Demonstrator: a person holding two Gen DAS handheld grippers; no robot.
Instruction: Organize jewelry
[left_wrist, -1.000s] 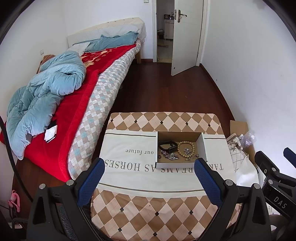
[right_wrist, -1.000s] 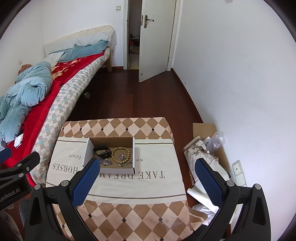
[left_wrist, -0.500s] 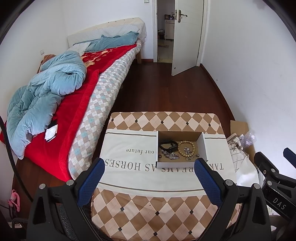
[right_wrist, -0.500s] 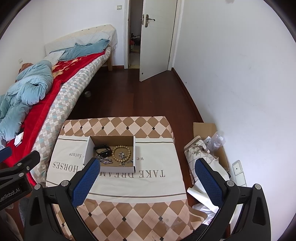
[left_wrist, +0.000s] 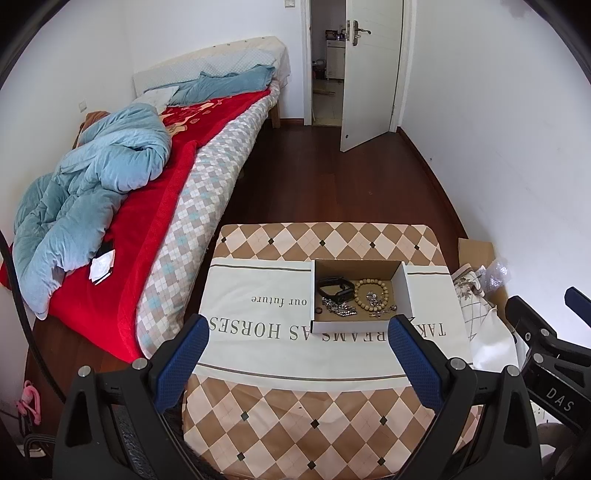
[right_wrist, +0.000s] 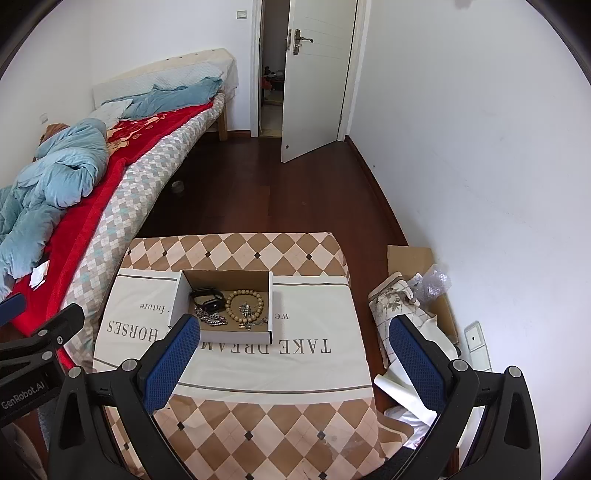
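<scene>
A small open cardboard box (left_wrist: 407, 291) (right_wrist: 177, 295) sits on a cloth-covered table (left_wrist: 314, 417) (right_wrist: 258, 413). Inside lie a black watch (left_wrist: 334, 287) (right_wrist: 207, 298), a wooden bead bracelet (left_wrist: 370, 293) (right_wrist: 244, 304), a silver chain (left_wrist: 338, 308) (right_wrist: 210, 318) and small silver pieces (left_wrist: 384, 310) (right_wrist: 251, 320). My left gripper (left_wrist: 299, 332) hovers open above the table's near half, short of the box. My right gripper (right_wrist: 291, 334) is open too, its left finger overlapping the box's near left corner in view. Both hold nothing.
A bed (left_wrist: 155, 206) with a red blanket and blue quilt runs along the left. Dark wood floor (left_wrist: 332, 184) leads to an open door (left_wrist: 371, 70). Cardboard, bubble wrap and folded cloth (right_wrist: 410, 306) lie right of the table by the white wall.
Both grippers have drifted only slightly; the box and jewelry have not moved, and both stay open.
</scene>
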